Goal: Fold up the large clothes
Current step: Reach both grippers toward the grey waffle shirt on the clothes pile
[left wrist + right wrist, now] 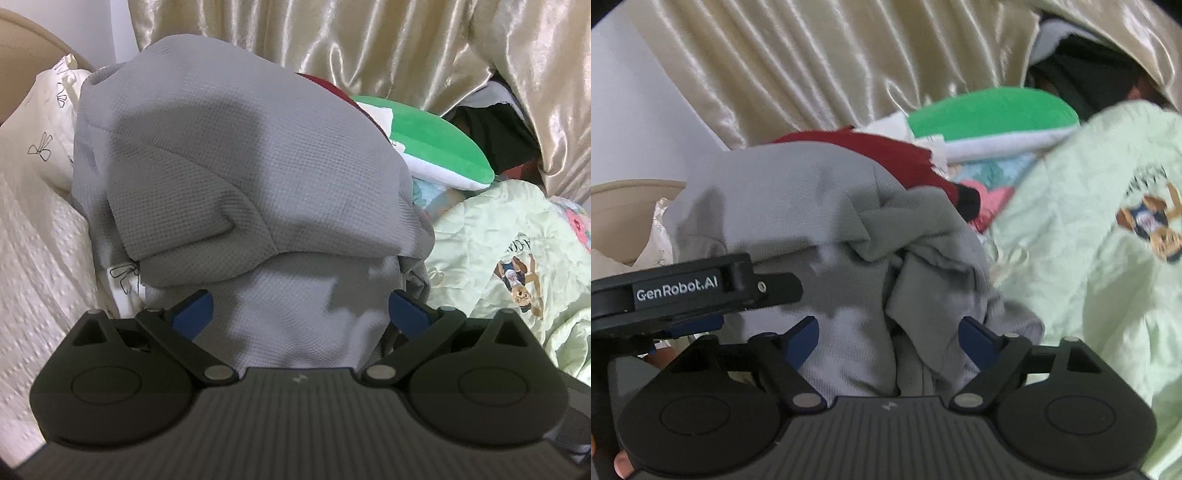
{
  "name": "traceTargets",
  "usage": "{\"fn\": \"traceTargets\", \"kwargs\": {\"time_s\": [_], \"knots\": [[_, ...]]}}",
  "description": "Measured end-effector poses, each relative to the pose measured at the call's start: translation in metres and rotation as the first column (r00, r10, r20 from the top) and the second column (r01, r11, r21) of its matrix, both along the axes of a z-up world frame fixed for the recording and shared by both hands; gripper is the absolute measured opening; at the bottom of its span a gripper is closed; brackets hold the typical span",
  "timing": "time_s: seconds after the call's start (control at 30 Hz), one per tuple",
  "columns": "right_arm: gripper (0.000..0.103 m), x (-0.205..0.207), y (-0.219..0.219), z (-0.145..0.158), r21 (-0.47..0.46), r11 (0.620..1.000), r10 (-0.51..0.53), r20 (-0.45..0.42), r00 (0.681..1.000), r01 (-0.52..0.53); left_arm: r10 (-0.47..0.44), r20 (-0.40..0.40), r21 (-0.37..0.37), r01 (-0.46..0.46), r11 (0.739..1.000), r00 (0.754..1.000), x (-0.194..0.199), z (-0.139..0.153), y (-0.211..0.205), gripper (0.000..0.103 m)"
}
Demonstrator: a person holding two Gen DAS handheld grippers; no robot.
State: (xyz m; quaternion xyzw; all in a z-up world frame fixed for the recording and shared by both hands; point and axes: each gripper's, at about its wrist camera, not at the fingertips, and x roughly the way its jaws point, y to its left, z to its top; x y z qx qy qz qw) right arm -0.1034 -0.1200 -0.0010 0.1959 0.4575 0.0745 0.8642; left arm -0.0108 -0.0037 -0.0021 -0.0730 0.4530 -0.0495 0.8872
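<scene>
Grey garment [236, 177] hides the bed beneath; left claw [301, 312] and right claw [888, 338] spread wide; satin curtain [332, 44] behind.

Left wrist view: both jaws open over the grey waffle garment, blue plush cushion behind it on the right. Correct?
Not quite: the plush cushion behind the grey waffle garment is green with a white edge, not blue, as the left wrist view shows. The rest holds: the left gripper has its jaws spread apart over the grey fabric.
</scene>
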Motion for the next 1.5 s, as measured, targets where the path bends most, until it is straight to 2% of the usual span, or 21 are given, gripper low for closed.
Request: {"fn": "traceTargets", "kwargs": {"time_s": [0.17, 0.27, 0.37, 0.5, 0.73, 0.9, 0.97, 1.1, 1.5], "knots": [[0.083, -0.001, -0.003, -0.001, 0.002, 0.999, -0.034, 0.019, 0.999, 0.034, 0.022, 0.006, -0.003, -0.022, 1.000, 1.000, -0.002, 0.001, 0.003, 0.103], [0.083, -0.002, -0.004, -0.002, 0.003, 0.998, -0.055, 0.031, 0.998, 0.055, 0.010, -0.045, -0.011, -0.011, 1.000, 0.999, 0.010, 0.004, 0.011, 0.103], [0.083, -0.003, -0.006, -0.003, 0.005, 0.997, -0.076, 0.042, 0.996, 0.076, -0.003, -0.058, -0.025, 0.001, 1.000, 0.998, 0.010, 0.001, 0.009, 0.103], [0.083, -0.003, -0.007, 0.001, -0.045, 0.999, -0.008, 0.070, 0.998, 0.011, -0.020, -0.050, -0.009, 0.020, 1.000, 0.999, 0.007, 0.001, 0.001, 0.103], [0.083, -0.009, 0.005, -0.007, -0.143, 0.989, 0.045, 0.109, 0.993, -0.029, -0.045, -0.042, -0.004, 0.045, 0.999, 0.998, 0.003, 0.005, -0.004, 0.103], [0.084, -0.012, 0.007, -0.001, -0.187, 0.981, 0.074, 0.121, 0.990, -0.050, -0.038, -0.033, 0.017, 0.038, 0.999, 0.999, 0.004, 0.003, -0.008, 0.103], [0.088, -0.013, 0.007, 0.004, -0.205, 0.977, 0.084, 0.144, 0.986, -0.054, -0.042, -0.030, 0.012, 0.042, 0.999, 0.999, 0.003, 0.002, -0.008, 0.103], [0.089, -0.012, 0.006, 0.009, -0.237, 0.968, 0.115, 0.147, 0.982, -0.078, -0.052, -0.027, 0.003, 0.052, 0.999, 0.998, 0.003, 0.001, -0.008, 0.103], [0.090, 0.001, 0.007, 0.017, -0.246, 0.967, 0.112, 0.167, 0.980, -0.069, -0.041, -0.044, 0.009, 0.041, 0.999, 0.998, 0.004, -0.005, -0.007, 0.103]]}}
